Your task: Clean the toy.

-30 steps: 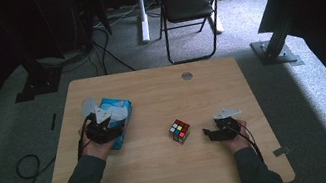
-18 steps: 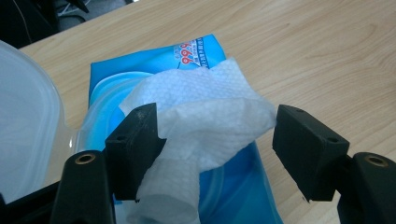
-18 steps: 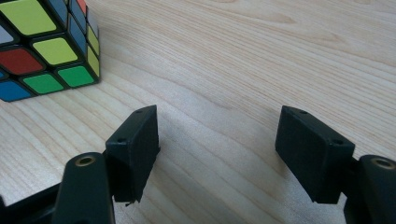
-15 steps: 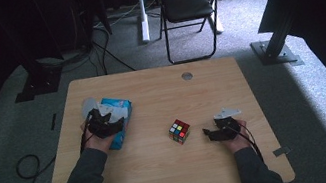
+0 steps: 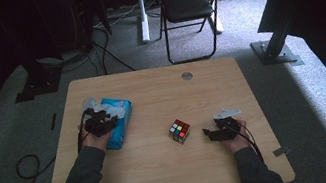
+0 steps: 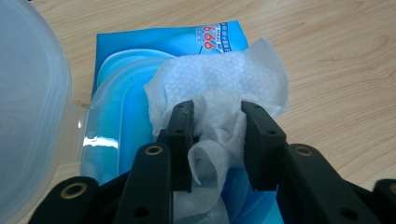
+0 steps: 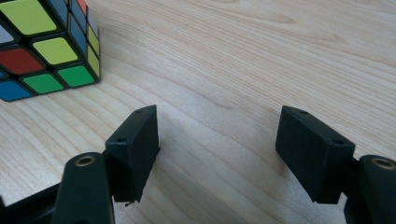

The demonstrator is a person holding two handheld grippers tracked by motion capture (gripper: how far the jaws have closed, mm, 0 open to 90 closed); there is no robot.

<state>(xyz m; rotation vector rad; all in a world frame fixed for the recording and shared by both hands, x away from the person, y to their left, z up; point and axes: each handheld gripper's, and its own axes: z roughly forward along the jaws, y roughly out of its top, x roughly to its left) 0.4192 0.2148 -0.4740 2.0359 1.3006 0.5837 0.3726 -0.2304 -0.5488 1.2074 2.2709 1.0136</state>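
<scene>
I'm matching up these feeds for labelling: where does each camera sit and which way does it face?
High view: above the person's side, looking forward and down on the table; forearms and both claws show.
Left gripper view: rides the left claw, looking along its jaws at a white wipe on the blue wipes pack.
Right gripper view: rides the right claw, open jaws low over bare wood beside the puzzle cube.
Shared: the high view also shows the pack and cube.
</scene>
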